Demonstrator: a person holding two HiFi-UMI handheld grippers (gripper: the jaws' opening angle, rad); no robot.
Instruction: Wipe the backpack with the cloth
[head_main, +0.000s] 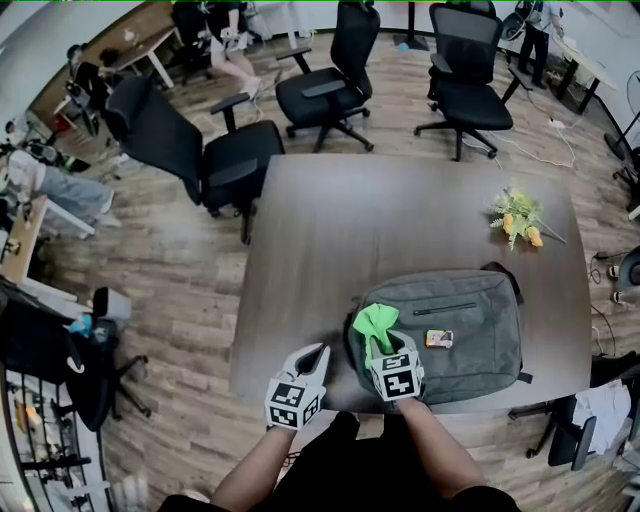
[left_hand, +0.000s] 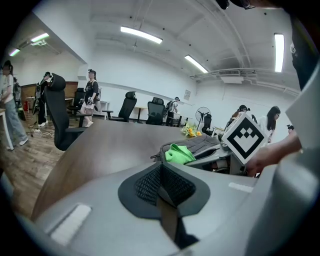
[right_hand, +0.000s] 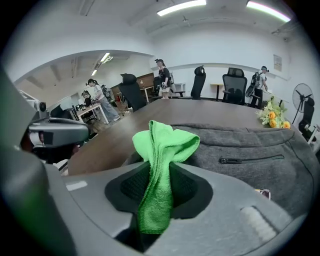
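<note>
A grey backpack (head_main: 460, 330) lies flat at the near right of the brown table (head_main: 380, 220); the right gripper view shows its zip pocket (right_hand: 250, 159). My right gripper (head_main: 383, 345) is shut on a bright green cloth (head_main: 374, 322), which bunches up above the jaws (right_hand: 165, 145) over the backpack's left end. My left gripper (head_main: 312, 358) sits at the table's near edge, left of the backpack, its jaws shut with nothing between them (left_hand: 162, 187). From there the green cloth (left_hand: 179, 153) and the backpack (left_hand: 200, 146) appear to the right.
A bunch of yellow and green flowers (head_main: 518, 218) lies on the table beyond the backpack. A small orange tag (head_main: 439, 339) rests on the backpack. Black office chairs (head_main: 200, 150) stand around the far side; people are in the background.
</note>
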